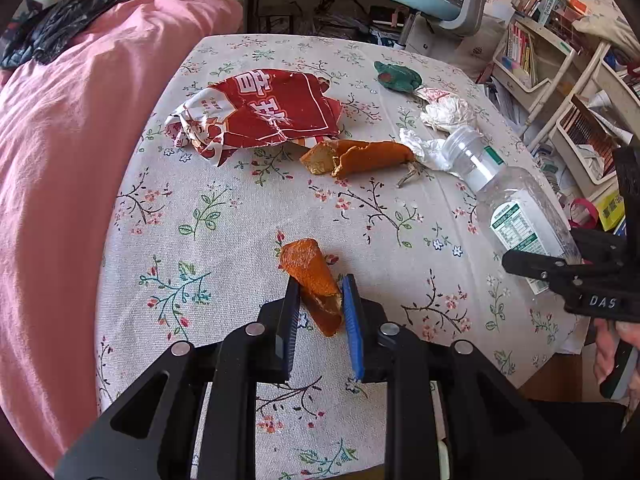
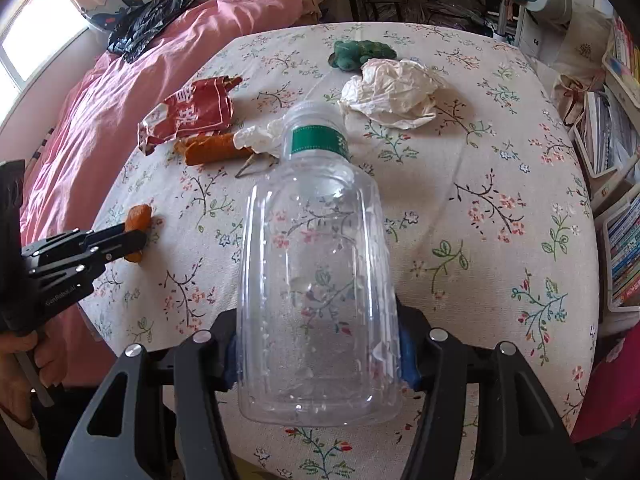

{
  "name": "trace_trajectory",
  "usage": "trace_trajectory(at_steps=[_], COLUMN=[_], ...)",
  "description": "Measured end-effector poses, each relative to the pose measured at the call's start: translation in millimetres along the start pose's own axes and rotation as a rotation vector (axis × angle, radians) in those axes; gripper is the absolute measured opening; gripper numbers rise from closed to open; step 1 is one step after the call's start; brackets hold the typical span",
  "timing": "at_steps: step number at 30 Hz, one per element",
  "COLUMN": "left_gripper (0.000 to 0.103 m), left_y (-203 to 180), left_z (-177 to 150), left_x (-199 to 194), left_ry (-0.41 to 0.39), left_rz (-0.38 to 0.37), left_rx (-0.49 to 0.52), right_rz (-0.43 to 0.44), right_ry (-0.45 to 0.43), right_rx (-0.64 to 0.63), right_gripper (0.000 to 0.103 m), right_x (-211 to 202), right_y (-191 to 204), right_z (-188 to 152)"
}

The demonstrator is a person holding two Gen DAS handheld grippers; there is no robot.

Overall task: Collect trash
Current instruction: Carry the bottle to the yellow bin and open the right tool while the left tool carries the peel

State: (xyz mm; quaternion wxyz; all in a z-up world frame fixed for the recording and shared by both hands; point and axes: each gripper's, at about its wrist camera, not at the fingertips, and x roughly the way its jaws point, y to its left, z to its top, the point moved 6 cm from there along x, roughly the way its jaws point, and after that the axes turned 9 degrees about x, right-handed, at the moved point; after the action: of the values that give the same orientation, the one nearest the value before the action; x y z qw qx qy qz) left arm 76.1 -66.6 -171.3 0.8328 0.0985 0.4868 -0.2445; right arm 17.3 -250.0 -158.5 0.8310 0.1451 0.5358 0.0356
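Note:
My left gripper (image 1: 320, 286) is shut on a small orange peel (image 1: 310, 270) at the near left of the floral table (image 1: 224, 216); the peel also shows in the right wrist view (image 2: 138, 216). My right gripper (image 2: 316, 344) is shut on a clear plastic bottle (image 2: 316, 272) with a green label, held above the table's near side; the bottle also shows in the left wrist view (image 1: 516, 204). Farther back lie a red snack bag (image 1: 264, 110), a larger orange peel (image 1: 360, 156), crumpled white tissue (image 2: 394, 90) and a smaller tissue (image 1: 426, 148).
A green plush toy (image 2: 360, 54) sits at the table's far side. A pink duvet (image 1: 68, 152) with a black bag (image 2: 160, 16) lies left. A desk chair (image 1: 436, 0) stands behind. Shelves with books (image 1: 560, 92) stand right.

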Motion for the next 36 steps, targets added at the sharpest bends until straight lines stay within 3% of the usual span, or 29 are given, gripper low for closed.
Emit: trace_trajectory(at_steps=[9,15,21,30,36], left_gripper=[0.020,0.020,0.020,0.020,0.020], left_y=[-9.8,-22.1,-29.4,-29.7,-33.9], left_z=[8.5,-0.2,-19.5,-44.6,-58.1], left_x=[-45.7,-71.9,-101.8,-130.3,-137.5], left_ry=[-0.151,-0.200,-0.258,-0.308,-0.311], left_rz=[-0.039,-0.005,0.037,0.061,0.062], left_rx=[0.007,0.027,0.029,-0.002,0.001], right_rz=[0.300,0.419,0.464,0.498,0.468], right_ry=[-0.059,-0.107,-0.094,-0.002,0.084], right_rx=[0.231,0.205,0.165,0.148,0.077], right_gripper=[0.055,0.055,0.055,0.055,0.055], right_x=[-39.0,-70.8,-80.8,-74.5,-59.4], right_y=[-9.0,15.7,40.3,60.6,82.5], right_z=[0.9,-29.2,-70.3,-141.5,-176.6])
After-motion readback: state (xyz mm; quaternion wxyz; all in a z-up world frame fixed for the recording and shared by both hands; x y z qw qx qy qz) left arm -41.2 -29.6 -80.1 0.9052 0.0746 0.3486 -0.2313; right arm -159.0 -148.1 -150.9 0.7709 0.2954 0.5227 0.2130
